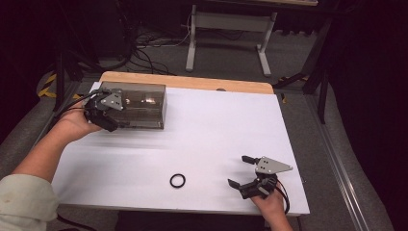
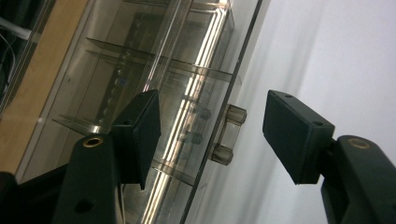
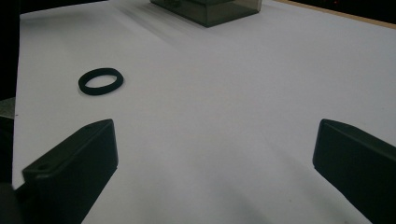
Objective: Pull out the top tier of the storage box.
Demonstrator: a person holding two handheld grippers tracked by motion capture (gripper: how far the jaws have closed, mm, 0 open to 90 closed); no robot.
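Smoky see-through plastic box (image 1: 137, 105) sits at the far left of my smooth white table (image 1: 216, 130). My left gripper (image 2: 212, 135) is apart around its little clear handle (image 2: 227, 134), not pinching. My right gripper (image 3: 212, 163) gapes wide near a black rubber ring (image 3: 101, 80).

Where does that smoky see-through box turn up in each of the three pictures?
High view: the box sits far left on the white table.
Left gripper view: its wall and clear handle lie between the jaws.
Right gripper view: box at top centre.
Shared landmark: the white table.
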